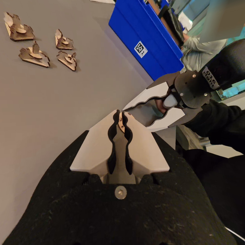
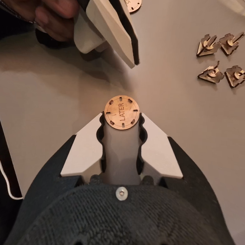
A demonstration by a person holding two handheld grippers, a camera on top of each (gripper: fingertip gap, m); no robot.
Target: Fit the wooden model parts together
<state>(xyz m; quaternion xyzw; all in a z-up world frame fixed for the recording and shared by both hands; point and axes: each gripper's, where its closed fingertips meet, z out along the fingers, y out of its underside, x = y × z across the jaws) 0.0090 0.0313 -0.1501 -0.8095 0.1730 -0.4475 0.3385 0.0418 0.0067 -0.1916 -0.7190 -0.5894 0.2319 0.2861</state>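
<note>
A round wooden disc [image 2: 122, 112] with slots near its rim lies flat between my right gripper's [image 2: 121, 114] fingertips. Both pads touch its edge, so the right gripper is shut on it, low over the grey table [image 2: 185, 106]. In the left wrist view a strip of this disc [image 1: 120, 119] shows through the slit between my left gripper's [image 1: 120, 112] fingers, which are shut with nothing between them. The left gripper [image 2: 134, 63] hovers just beyond the disc. The right gripper's white fingers [image 1: 152, 92] show beside the left tips.
Several assembled wooden pieces [image 1: 39, 46] stand in a group on the table; they also show in the right wrist view [image 2: 222, 59]. A second disc [image 2: 135, 6] lies partly behind the left gripper. A blue bin [image 1: 139, 33] stands at the table's edge. Left tips to right tips: about 6 cm.
</note>
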